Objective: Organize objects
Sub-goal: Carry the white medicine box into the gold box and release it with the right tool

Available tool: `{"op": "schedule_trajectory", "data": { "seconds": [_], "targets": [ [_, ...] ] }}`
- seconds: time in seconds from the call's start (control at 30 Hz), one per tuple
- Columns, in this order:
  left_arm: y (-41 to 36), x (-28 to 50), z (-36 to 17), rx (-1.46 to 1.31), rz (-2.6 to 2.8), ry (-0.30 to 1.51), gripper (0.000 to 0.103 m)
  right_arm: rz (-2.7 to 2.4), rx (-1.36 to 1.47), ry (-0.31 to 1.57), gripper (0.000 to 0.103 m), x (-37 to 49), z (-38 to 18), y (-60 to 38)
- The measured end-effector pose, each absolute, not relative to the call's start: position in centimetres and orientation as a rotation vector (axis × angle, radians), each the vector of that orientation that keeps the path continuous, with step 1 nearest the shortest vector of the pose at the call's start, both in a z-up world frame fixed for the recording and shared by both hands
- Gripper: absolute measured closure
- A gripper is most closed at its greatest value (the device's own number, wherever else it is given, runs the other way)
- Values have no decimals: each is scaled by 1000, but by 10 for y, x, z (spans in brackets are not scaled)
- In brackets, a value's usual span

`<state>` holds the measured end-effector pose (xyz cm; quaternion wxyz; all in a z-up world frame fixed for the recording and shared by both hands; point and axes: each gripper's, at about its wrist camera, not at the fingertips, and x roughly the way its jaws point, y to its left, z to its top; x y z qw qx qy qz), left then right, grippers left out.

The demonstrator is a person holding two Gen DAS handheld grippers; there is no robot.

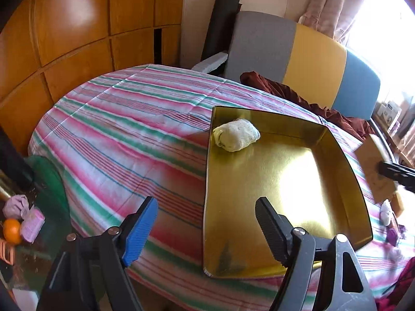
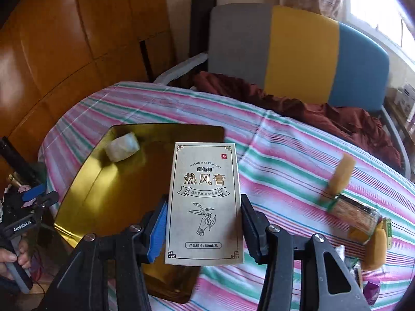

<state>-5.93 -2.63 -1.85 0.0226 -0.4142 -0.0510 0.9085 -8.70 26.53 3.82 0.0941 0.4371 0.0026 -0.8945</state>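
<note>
A gold metal tray (image 1: pixel 285 181) lies on the striped bedcover (image 1: pixel 124 129), and a small whitish wrapped bundle (image 1: pixel 236 134) rests in its far corner. My left gripper (image 1: pixel 206 202) hovers over the tray's near left edge, open with nothing between its fingers. My right gripper (image 2: pixel 203 202) is shut on a beige carton with printed characters (image 2: pixel 205 202), held upright above the right side of the tray (image 2: pixel 77 181). The bundle (image 2: pixel 122 146) shows behind it. In the left wrist view the carton (image 1: pixel 373 171) and the right gripper appear at the right edge.
A glass jar (image 2: pixel 355 217), yellow blocks (image 2: pixel 342 173) and a purple wrapper (image 2: pixel 371 290) lie on the cover to the right. A chair (image 1: pixel 306 64) with maroon cloth (image 1: pixel 298 93) stands behind. At the left, an orange (image 1: pixel 11 230) and pink items (image 1: pixel 31 223) sit on a side table.
</note>
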Motion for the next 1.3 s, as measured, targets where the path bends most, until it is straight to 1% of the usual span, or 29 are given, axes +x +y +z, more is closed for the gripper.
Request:
{"op": "schedule_trajectory", "data": {
  "seconds": [0.13,0.3,0.37,0.5,0.6,0.73,0.77,0.8,0.83,0.87,0.9,1.1,1.3],
  "targets": [
    [-38,-48,-17,-1285,2812,-173,26,-2534,1385,24,52,-105,18,209],
    [-51,-39,-14,-1301,2804,-162,26,-2424,1512,-87,52,-132,-11,163],
    [-57,-37,-14,-1296,2816,-158,26,-2414,1553,-91,52,-142,-22,147],
    [-69,-34,-17,-1306,2823,-207,26,-2422,1606,-65,52,-158,-39,119],
    [-75,-34,-21,-1313,2837,-238,26,-2432,1620,-83,52,-168,-43,106],
    [-80,-35,-25,-1322,2835,-276,26,-2379,1639,-199,50,-183,-44,94],
    [-80,-35,-25,-1320,2834,-276,26,-2339,1641,-260,50,-185,-46,91],
    [-81,-35,-26,-1319,2834,-276,26,-2292,1634,-334,48,-187,-47,90],
    [-81,-35,-26,-1317,2834,-277,26,-2251,1624,-390,42,-187,-48,90],
    [-82,-35,-26,-1314,2833,-279,26,-2236,1613,-407,39,-186,-48,89],
    [-82,-35,-26,-1310,2835,-278,26,-2237,1596,-404,35,-184,-46,89],
    [-75,-31,-25,-1289,2851,-245,26,-2257,1509,-390,35,-164,-31,106],
    [-60,-27,-21,-1258,2853,-193,25,-2374,1435,-231,35,-131,-9,129]
  ]
}}
